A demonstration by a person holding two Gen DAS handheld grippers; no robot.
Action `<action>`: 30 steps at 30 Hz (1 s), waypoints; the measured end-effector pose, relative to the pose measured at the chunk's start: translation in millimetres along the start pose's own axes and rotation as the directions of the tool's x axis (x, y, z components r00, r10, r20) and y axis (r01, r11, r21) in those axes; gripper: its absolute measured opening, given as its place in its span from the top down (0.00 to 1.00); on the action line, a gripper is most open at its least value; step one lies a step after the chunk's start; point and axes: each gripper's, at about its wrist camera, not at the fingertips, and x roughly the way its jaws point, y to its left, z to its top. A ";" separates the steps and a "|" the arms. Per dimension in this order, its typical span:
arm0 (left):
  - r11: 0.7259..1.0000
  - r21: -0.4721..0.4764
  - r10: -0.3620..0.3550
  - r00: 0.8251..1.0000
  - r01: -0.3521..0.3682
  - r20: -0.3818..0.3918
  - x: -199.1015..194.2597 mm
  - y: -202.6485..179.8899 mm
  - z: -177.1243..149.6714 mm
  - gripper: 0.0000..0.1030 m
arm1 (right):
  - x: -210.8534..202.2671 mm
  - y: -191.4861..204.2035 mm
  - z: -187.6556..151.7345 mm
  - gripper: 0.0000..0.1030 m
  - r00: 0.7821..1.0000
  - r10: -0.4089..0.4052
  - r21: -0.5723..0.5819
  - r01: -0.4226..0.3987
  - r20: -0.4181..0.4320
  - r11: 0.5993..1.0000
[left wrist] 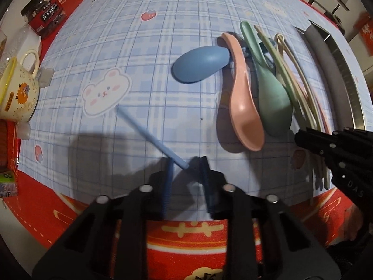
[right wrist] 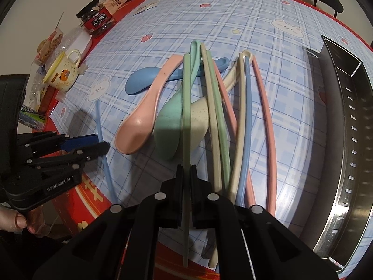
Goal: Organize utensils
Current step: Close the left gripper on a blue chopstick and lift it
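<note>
left wrist: left gripper (left wrist: 187, 163) straddles near end of blue chopstick (left wrist: 151, 137), running to 10 o'clock, pads not pressing | right wrist: right gripper (right wrist: 186, 170) clenched on green chopstick (right wrist: 186, 107), spoons at 12 o'clock

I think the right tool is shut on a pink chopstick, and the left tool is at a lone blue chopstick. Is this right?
Not quite: the right tool is shut on a green chopstick, not a pink one, as the right wrist view shows. The rest holds: the left tool is at the lone blue chopstick.
</note>
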 end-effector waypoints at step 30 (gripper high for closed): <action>0.992 0.107 -0.057 0.997 0.062 -0.045 5.9 -40.4 -29.3 0.73 | 0.7 -3.5 -5.2 0.94 0.999 0.005 0.023 -0.004 -0.042 1.000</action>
